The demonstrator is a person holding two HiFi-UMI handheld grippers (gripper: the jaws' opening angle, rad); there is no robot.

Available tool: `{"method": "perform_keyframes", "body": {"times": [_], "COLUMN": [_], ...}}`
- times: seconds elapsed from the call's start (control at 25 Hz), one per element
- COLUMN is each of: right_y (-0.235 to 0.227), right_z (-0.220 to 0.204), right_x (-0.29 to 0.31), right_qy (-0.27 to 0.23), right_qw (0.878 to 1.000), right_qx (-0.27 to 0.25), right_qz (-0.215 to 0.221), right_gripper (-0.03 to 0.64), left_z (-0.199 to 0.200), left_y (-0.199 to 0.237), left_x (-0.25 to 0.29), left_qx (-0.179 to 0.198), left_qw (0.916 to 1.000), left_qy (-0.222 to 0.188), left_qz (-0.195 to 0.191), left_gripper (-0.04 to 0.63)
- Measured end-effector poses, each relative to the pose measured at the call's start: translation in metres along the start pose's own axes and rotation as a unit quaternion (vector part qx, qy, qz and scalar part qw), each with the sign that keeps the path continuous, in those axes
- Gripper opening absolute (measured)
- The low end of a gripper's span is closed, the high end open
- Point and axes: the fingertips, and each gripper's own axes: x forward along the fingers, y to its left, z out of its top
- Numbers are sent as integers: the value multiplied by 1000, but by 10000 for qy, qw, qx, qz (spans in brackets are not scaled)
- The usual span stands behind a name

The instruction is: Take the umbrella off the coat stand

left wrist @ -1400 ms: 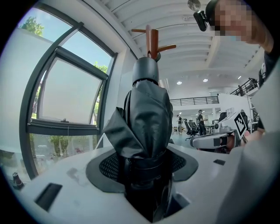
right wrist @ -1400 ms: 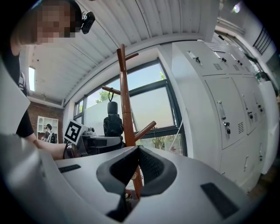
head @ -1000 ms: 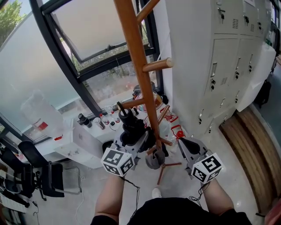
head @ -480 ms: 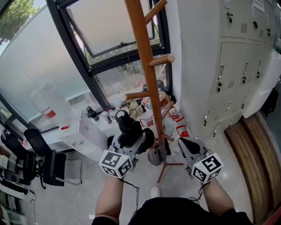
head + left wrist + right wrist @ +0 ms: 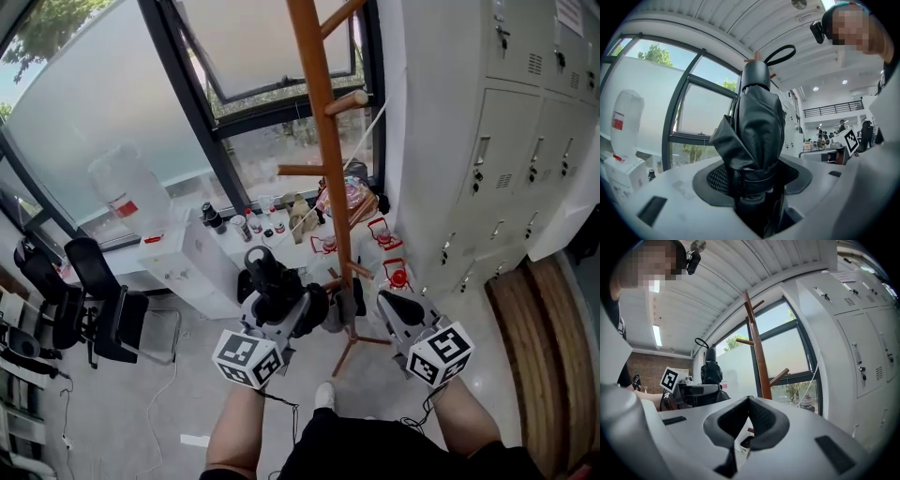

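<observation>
Jaws of the left gripper [image 5: 754, 185] clamp the folded black umbrella [image 5: 757, 117], which stands upright with its strap loop on top. The right gripper [image 5: 749, 404] is closed and empty. The umbrella was against the round wooden coat stand [image 5: 323, 122] and now sits clear to its left. Grey metal lockers [image 5: 506, 141] crowd the right, with open floor [image 5: 141, 412] on the left.

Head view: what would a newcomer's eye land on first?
The tall wooden coat stand rises up the middle, in front of the window. Left of its lower part, the left gripper is clamped on a folded black umbrella. The right gripper, on the stand's other side, is shut and empty.
</observation>
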Motion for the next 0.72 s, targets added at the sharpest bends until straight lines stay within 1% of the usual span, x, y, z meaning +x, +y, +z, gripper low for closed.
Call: {"method": "perform_keyframes", "body": {"times": [0.16,0.36,0.52,0.72], "right_y": [15,32,47,69], "right_z": [-10,-25,-34,-41], "right_x": [-17,-32,-39,-38], "right_qy": [100,221,272,319], "right_qw": [9998,9989,9984,9983], "right_qx": [30,104,171,202], "right_qz": [195,395,467,448], "right_gripper": [52,52,52,52], "left_z": [-16,-35,-47,-57], "left_y": [-22,-48,-65,-74], "left_x": [-32,-67,-88,-113], "left_qx": [-111,-229,-324,-463], "left_qw": [9997,9987,9983,9978], "left_qy": [106,249,338,395], "left_qz": [204,370,361,263], "left_gripper": [250,249,249,249]}}
